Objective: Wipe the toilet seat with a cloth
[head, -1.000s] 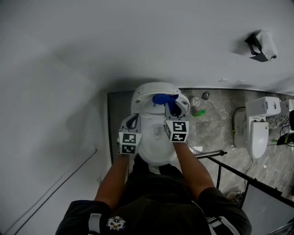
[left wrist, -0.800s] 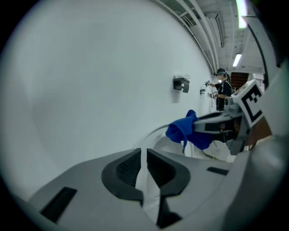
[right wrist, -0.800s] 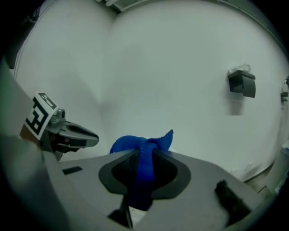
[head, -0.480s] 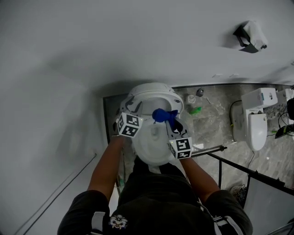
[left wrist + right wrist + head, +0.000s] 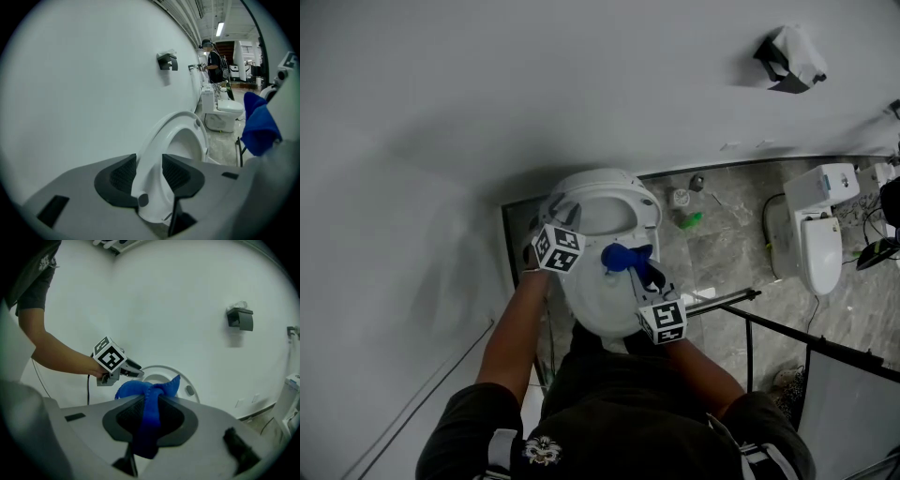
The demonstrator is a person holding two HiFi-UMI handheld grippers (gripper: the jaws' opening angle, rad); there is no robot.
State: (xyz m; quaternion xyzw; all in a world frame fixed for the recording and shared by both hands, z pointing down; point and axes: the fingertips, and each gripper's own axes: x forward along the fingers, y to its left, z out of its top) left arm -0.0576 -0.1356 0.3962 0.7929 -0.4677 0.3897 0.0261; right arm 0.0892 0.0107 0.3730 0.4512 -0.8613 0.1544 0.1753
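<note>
While hovering over the toilet bowl [image 5: 595, 309], find the right gripper [image 5: 147, 414] clamped tight on the blue cloth [image 5: 149, 391], a bunched wad sticking out ahead of the jaws. Look behind the bowl for the toilet seat [image 5: 157, 136]: tipped up, leaning toward the wall [image 5: 487, 112], long axis running up and away from the bowl's back edge. See the left gripper [image 5: 149, 169] at the bowl's rear left, jaws just opened wide, straddling the seat's edge with a gap at either pad [image 5: 123, 173], gripping nothing. Judge the cloth hand nearer the seat's open face; likely calls for a short push toward the bowl's back, cloth first.
</note>
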